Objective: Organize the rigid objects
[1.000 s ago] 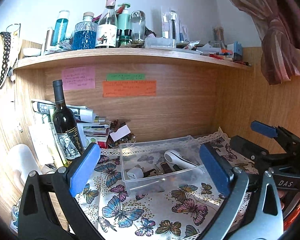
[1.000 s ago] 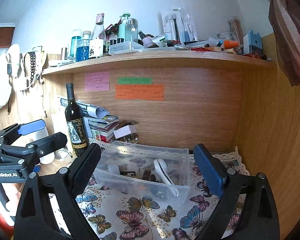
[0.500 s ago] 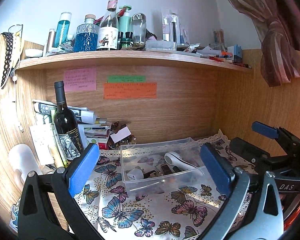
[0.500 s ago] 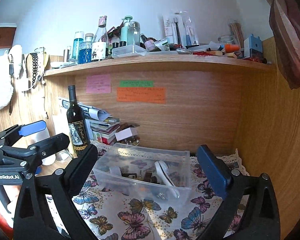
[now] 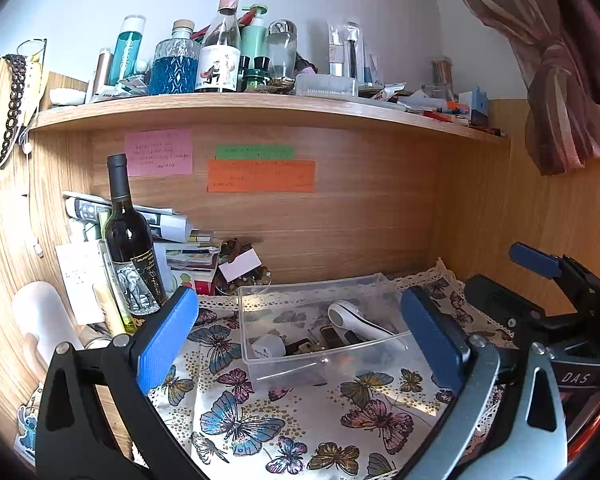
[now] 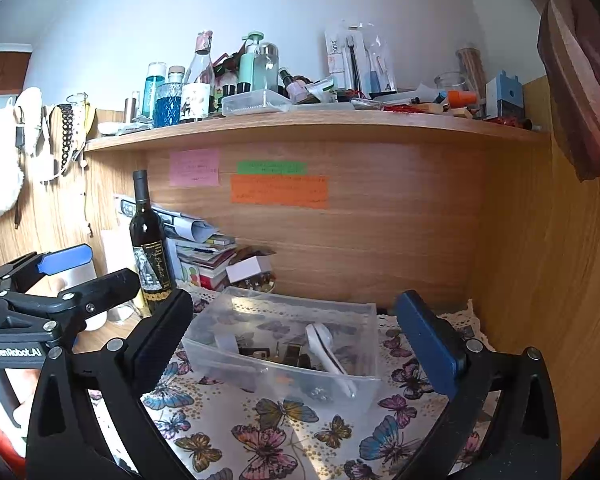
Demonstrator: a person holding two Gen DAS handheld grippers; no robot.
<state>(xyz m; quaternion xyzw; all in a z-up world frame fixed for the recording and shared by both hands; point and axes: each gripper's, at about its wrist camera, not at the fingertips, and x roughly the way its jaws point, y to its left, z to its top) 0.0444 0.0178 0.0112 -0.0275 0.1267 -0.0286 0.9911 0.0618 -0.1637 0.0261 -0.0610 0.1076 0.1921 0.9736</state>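
Note:
A clear plastic bin (image 5: 324, 364) (image 6: 276, 376) stands on the butterfly cloth, just beyond both grippers. In it lie a white handled tool (image 5: 356, 320) (image 6: 324, 344), a small white cap (image 5: 268, 346) and several small dark items. My left gripper (image 5: 296, 296) is open, its blue pads wide apart and holding nothing. My right gripper (image 6: 294, 298) is open too, its jaws still opening, with nothing between the pads. Each gripper also shows from the side in the other's view: the right gripper (image 5: 540, 276) and the left gripper (image 6: 60, 276).
A dark wine bottle (image 5: 130, 248) (image 6: 150, 248) stands left of the bin beside a stack of papers and booklets (image 5: 180, 248). A white cylinder (image 5: 40, 316) lies at the far left. The wooden shelf (image 5: 260, 106) above is crowded with bottles and small items. A wooden side wall (image 6: 540, 280) closes off the right.
The right gripper's jaws have spread slightly wider. Both hands and the bin stay where they were.

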